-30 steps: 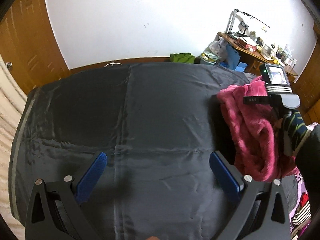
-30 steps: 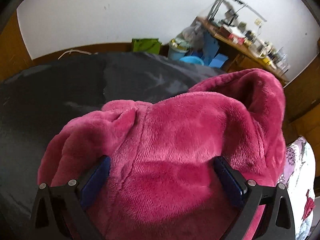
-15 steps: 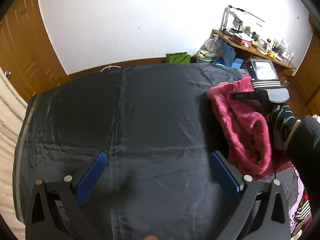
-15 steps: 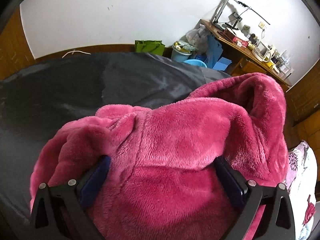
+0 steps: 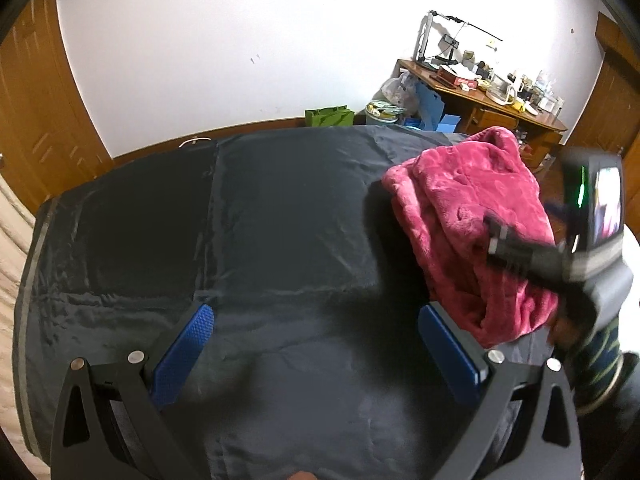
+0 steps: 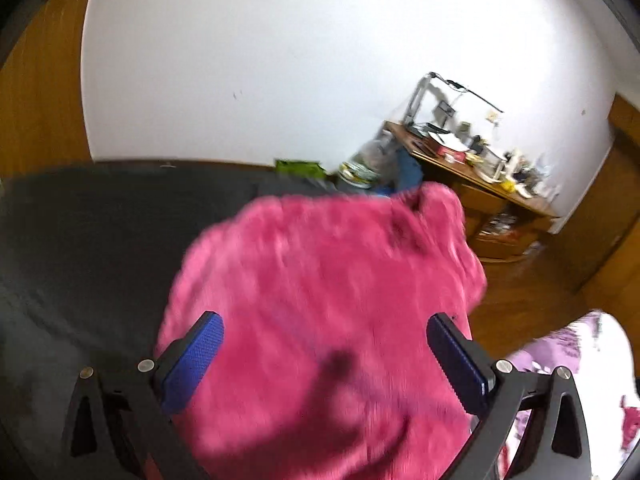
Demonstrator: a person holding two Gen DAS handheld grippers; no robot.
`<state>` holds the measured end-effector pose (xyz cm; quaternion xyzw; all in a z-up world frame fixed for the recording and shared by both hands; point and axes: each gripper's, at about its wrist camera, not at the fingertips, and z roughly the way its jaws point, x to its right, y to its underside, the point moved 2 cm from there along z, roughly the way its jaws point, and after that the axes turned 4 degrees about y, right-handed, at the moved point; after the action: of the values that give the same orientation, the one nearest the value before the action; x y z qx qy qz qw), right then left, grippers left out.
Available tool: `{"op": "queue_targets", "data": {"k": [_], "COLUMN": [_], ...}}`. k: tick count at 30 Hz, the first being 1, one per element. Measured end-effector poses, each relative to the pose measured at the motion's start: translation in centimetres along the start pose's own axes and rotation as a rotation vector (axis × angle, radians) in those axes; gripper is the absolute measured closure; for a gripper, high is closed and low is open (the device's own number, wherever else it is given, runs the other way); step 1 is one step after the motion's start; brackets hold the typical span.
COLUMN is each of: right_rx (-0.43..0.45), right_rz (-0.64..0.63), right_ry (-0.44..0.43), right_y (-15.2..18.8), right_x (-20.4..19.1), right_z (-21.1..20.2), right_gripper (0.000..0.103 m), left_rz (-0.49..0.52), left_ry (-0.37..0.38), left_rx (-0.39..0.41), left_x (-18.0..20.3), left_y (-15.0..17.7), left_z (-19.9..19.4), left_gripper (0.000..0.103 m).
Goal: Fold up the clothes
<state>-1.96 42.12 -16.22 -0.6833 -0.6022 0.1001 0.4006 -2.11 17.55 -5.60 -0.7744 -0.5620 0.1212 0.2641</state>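
Note:
A pink fleece garment [image 5: 472, 220] lies bunched on the right side of the dark grey sheet [image 5: 260, 220] covering the bed. My left gripper [image 5: 316, 344] hovers open over bare sheet, left of the garment, with nothing between its blue pads [image 5: 184, 352]. In the right wrist view, which is motion-blurred, the pink garment [image 6: 320, 280] fills the middle. My right gripper [image 6: 324, 348] stands open just above it, both blue pads [image 6: 196, 356] showing clear of the fleece. The left wrist view shows the right gripper [image 5: 496, 236] as a blur at the garment's right edge, held by a hand in a striped sleeve [image 5: 596, 364].
A cluttered wooden desk [image 5: 480, 96] stands at the back right by the white wall. A green bag [image 5: 330, 116] and a bucket [image 5: 382, 112] sit on the floor behind the bed. Wooden doors [image 5: 36, 112] lie to the left, and floral bedding [image 6: 576, 360] to the right.
My right gripper has drawn back from the pink garment, so its pads, earlier sunk in the fleece, now show clear. The garment looks flatter on the sheet. The left gripper stays open.

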Motion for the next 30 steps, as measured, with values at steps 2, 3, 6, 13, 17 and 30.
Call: {"op": "queue_targets", "data": {"k": [2, 3, 6, 13, 17, 30], "right_rx": [-0.02, -0.019, -0.035, -0.004, -0.066, -0.185], "right_rz": [-0.049, -0.058, -0.033, -0.065, -0.021, 0.307], "right_ry": [0.006, 0.003, 0.01, 0.038, -0.061, -0.321], "right_y": [1.7, 2.3, 3.4, 4.1, 3.5, 10.6], "right_x": [-1.2, -1.8, -2.8, -4.2, -2.5, 9.6], "right_z": [0.9, 1.3, 2.8, 3.8, 3.0, -8.4], "right_gripper": [0.0, 0.0, 0.0, 0.0, 0.0, 0.0], "left_rz": [-0.008, -0.007, -0.001, 0.02, 0.055, 0.105], "left_ry": [0.009, 0.014, 0.027, 0.071, 0.075, 0.089], "left_rx": [-0.002, -0.005, -0.015, -0.03, 0.002, 0.042], "left_x": [-0.2, -0.1, 0.2, 1.8, 3.7, 13.8], "left_y": [0.2, 0.3, 0.8, 1.8, 1.6, 2.2], "left_z": [0.0, 0.1, 0.2, -0.1, -1.1, -3.1], "left_gripper": [0.0, 0.0, 0.0, 0.0, 0.0, 0.0]}}
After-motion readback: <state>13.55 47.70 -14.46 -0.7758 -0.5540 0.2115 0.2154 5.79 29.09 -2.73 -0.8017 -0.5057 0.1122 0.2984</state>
